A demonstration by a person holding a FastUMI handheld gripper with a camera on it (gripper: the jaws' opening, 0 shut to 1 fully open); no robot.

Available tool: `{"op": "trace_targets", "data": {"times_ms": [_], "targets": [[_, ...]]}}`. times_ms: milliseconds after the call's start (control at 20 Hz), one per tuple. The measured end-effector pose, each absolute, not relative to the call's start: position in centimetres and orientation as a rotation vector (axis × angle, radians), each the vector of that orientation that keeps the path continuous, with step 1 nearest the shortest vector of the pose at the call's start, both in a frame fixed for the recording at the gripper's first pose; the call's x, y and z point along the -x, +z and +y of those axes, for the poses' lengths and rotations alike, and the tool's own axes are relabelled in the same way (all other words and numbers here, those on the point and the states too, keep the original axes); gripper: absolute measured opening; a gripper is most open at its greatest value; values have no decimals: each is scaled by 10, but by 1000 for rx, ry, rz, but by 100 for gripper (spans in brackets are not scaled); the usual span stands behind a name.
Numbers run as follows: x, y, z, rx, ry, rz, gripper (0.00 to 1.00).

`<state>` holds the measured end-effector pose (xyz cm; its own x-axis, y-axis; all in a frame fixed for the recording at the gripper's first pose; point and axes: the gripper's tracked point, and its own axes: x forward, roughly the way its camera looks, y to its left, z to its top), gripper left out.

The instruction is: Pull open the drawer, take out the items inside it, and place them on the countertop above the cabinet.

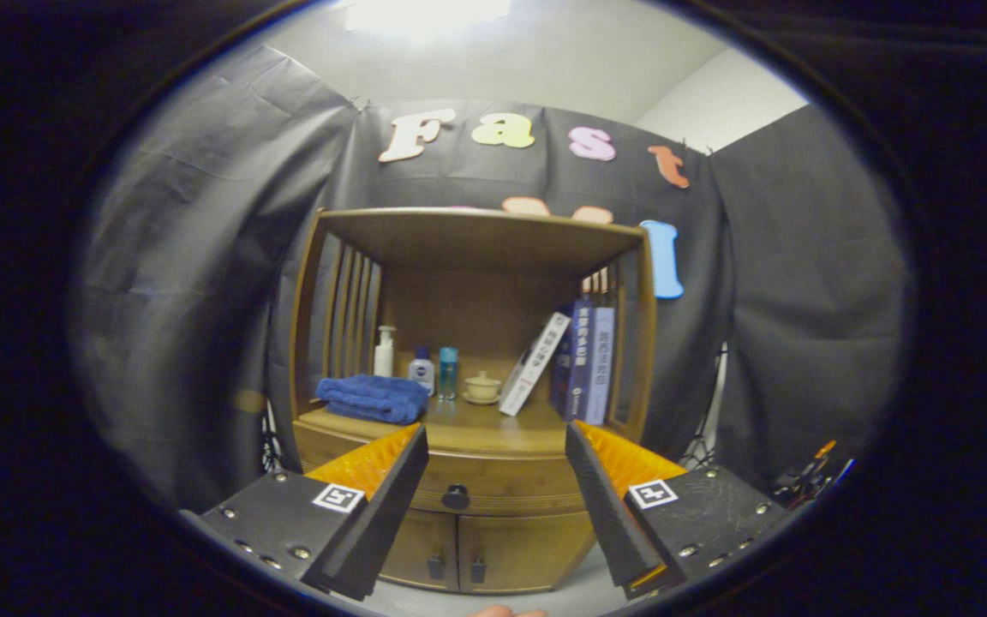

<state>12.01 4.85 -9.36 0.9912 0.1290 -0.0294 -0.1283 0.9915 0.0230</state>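
Observation:
A wooden cabinet [476, 257] stands ahead against the booth wall. Its drawer [493, 484] is closed, with a round dark knob [456, 496] at the middle of its front. The knob lies beyond my fingers, in line with the gap between them and nearer the left one. My gripper [497, 446] is open, its two orange-backed fingers [391, 488] spread wide with nothing between them. The countertop [493, 433] lies just above the drawer, under an open shelf space.
On the countertop sit a folded blue towel [372, 398], a white pump bottle [385, 351], two small bottles [433, 373], a lidded cup [482, 387] and leaning books [575, 364]. Two small doors [476, 548] sit below the drawer. A fingertip shows under the gripper.

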Motion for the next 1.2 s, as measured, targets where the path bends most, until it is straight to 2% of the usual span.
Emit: {"op": "trace_targets", "data": {"times_ms": [150, 500, 750, 850, 1000, 1150, 1200], "targets": [[-157, -136, 65, -79, 161, 92, 97], [-226, -231, 78, -159, 114, 255, 97], [-244, -275, 81, -134, 88, 355, 83], [-251, -285, 90, -128, 105, 374, 74], [-258, -293, 100, -160, 131, 378, 73], [-257, -295, 104, -145, 137, 376, 43], [-257, -296, 103, -131, 133, 380, 43]]}}
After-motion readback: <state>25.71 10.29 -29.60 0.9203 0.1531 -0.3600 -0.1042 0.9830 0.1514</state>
